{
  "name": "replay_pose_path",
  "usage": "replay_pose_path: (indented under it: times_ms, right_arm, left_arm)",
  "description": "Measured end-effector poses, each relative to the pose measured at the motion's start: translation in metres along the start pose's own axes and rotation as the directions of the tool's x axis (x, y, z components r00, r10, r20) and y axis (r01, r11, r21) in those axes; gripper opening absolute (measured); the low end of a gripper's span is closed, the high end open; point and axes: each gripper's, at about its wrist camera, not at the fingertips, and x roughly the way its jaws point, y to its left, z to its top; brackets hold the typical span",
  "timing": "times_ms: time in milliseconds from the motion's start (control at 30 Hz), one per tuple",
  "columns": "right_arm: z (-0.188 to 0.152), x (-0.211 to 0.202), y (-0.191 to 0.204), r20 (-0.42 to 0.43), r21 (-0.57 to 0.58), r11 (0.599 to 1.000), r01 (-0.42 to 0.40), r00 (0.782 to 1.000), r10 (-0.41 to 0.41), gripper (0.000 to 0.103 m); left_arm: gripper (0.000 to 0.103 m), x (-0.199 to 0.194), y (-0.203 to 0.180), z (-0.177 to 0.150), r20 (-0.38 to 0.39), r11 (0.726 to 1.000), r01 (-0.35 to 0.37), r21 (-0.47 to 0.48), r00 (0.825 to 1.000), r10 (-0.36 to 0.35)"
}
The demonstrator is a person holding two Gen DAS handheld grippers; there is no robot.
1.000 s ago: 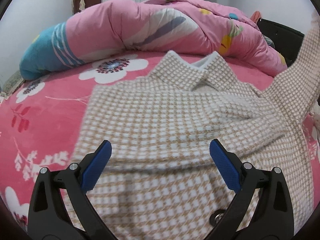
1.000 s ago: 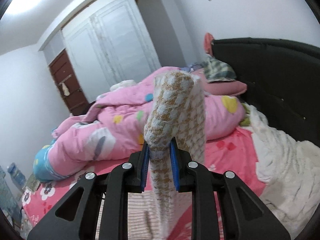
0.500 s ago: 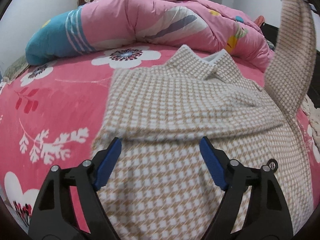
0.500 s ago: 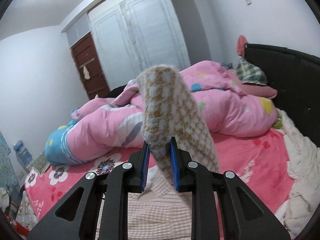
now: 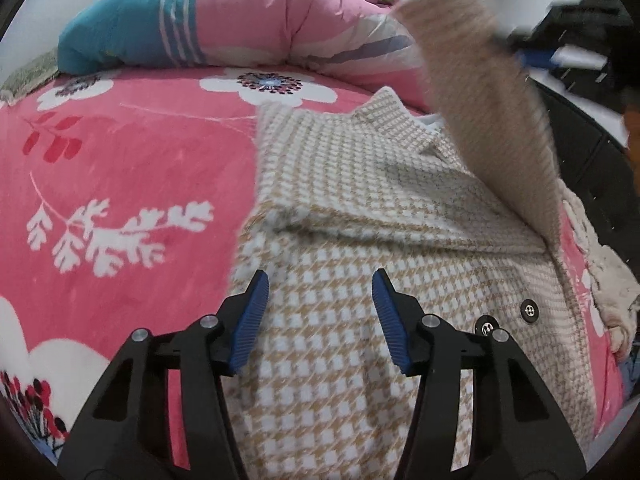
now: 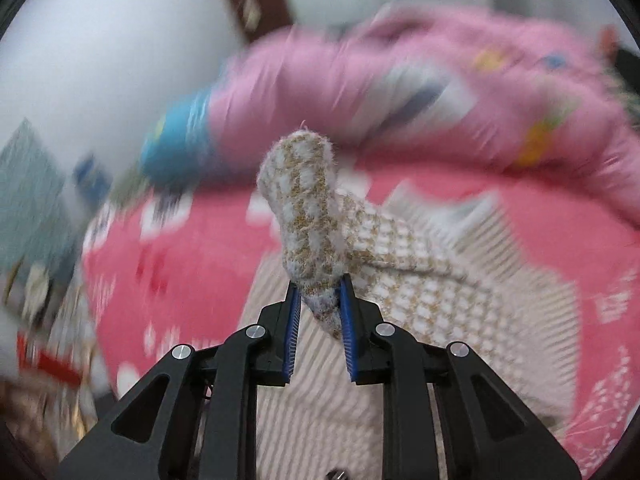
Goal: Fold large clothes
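We have the houndstooth coat lying flat on the pink floral bed, collar toward the rolled pink quilt at the far side, and one fold already lies across its chest as a raised ridge running from the left edge toward the right. Our right tongs are pinching the cuff end of the sleeve, the blue pads pressed into the fuzzy weave on both sides, and the sleeve hangs lifted above the coat body; from the left wrist view the same sleeve rises as a blurred tan band from the right shoulder up toward the upper right. Our left tongs are spread wide and hold nothing, hovering low over the lower front panel, near the two dark buttons by the right edge. We judge the step in hand to be the sleeve fold: carrying the right sleeve inward across the chest so it lies within the coat's outline. The next move, as we read it, calls for bringing the cuff over and down onto the body, laying it straight along the existing fold, and only then letting go, while our left tongs could press on the panel to keep the thick cloth from dragging. The wool looks heavy and springy, so a hasty release may let the sleeve slide back off.
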Motion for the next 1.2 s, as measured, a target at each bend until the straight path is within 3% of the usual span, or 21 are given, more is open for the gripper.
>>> replay_pose_path:
  times_ms: [67, 100, 200, 333, 433, 633, 733, 833, 967, 1200]
  right_arm:
    - [-0.011, 0.028, 0.004, -0.109, 0.001, 0.999, -0.047, 0.993, 0.047, 0.036]
    - [-0.015, 0.035, 0.002, -0.134, 0.019, 0.996, -0.084, 0.987, 0.085, 0.049]
    - [-0.027, 0.041, -0.008, -0.151, 0.07, 0.983, -0.171, 0.972, 0.18, 0.062]
    - [-0.034, 0.024, -0.038, -0.11, 0.098, 0.974, -0.202, 0.971, 0.213, 0.064]
    - [-0.038, 0.001, -0.082, -0.055, 0.128, 0.972, -0.198, 0.977, 0.206, 0.064]
    - [-0.056, -0.038, -0.192, 0.04, 0.238, 0.97, -0.057, 0.998, 0.049, 0.064]
    - [-0.068, -0.049, -0.252, 0.064, 0.338, 0.941, 0.013, 0.997, -0.037, 0.064]
    - [-0.075, -0.049, -0.289, 0.061, 0.396, 0.918, 0.026, 0.997, -0.054, 0.064]
    - [-0.076, -0.037, -0.322, 0.049, 0.45, 0.893, 0.001, 0.998, -0.026, 0.064]
    - [-0.07, 0.0, -0.34, -0.022, 0.474, 0.88, -0.024, 0.999, 0.04, 0.06]
  left_arm:
    - [0.051, -0.001, 0.004, -0.002, -0.008, 1.0, 0.019, -0.011, 1.0, -0.019]
    - [0.051, -0.002, 0.005, -0.004, -0.012, 1.0, 0.025, -0.013, 1.0, -0.026]
    - [0.051, -0.005, 0.005, -0.006, -0.026, 0.999, 0.037, 0.002, 0.999, -0.037]
    - [0.051, -0.01, 0.001, -0.006, -0.037, 0.997, 0.077, 0.018, 0.996, -0.076]
    - [0.051, -0.017, -0.001, -0.002, -0.025, 0.991, 0.135, 0.007, 0.991, -0.134]
    - [0.051, -0.013, -0.007, 0.027, -0.002, 0.979, 0.197, -0.046, 0.98, -0.197]
    - [0.051, 0.006, -0.012, 0.048, -0.026, 0.985, 0.158, -0.066, 0.987, -0.16]
    - [0.051, 0.038, -0.013, 0.07, -0.1, 0.989, 0.11, -0.096, 0.988, -0.12]
    - [0.047, 0.081, -0.011, 0.09, -0.222, 0.993, -0.001, -0.115, 0.975, -0.025]
    - [0.042, 0.1, -0.013, 0.1, -0.267, 0.99, -0.066, -0.125, 0.963, 0.031]
